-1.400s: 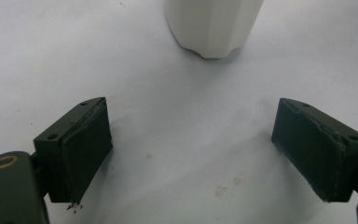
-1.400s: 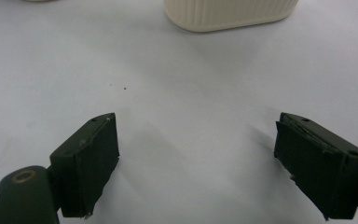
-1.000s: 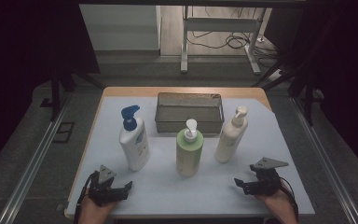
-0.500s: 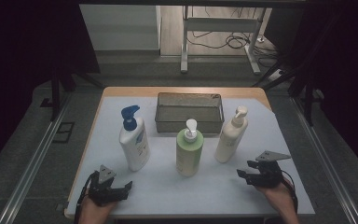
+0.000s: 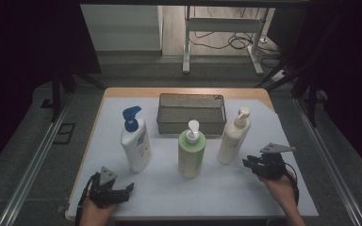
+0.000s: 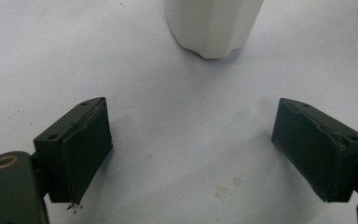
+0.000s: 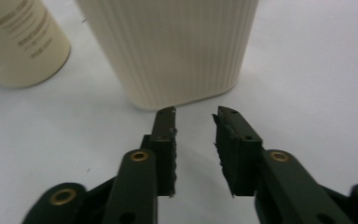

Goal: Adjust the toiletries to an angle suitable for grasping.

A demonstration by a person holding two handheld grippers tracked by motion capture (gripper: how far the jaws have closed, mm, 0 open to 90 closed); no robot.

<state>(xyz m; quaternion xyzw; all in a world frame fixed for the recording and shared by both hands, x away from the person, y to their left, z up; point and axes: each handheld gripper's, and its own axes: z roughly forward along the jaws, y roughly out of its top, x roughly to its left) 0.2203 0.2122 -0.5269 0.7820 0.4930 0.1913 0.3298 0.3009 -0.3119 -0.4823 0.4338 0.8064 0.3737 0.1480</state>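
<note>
Three pump bottles stand in a row on the white table [image 5: 226, 193]: a white one with a blue pump [image 5: 135, 141], a green one [image 5: 191, 153] and a cream one [image 5: 233, 139]. My left gripper [image 5: 125, 190] rests near the front left, open wide [image 6: 191, 144], with nothing between its jaws; the white bottle's base [image 6: 213, 25] is ahead of it. My right gripper [image 5: 246, 163] points at the foot of the ribbed cream bottle [image 7: 177, 46] without touching it. Its jaws [image 7: 194, 114] have just been closing to a narrow gap with nothing between them.
A dark wire mesh basket [image 5: 192, 123] sits behind the bottles at the table's far middle. The green bottle's side [image 7: 18, 42] shows at the left in the right gripper view. Bare table lies between the two hands along the front.
My right gripper has moved away from the person toward the cream bottle's foot, and its jaws have narrowed. The left gripper has stayed put.
</note>
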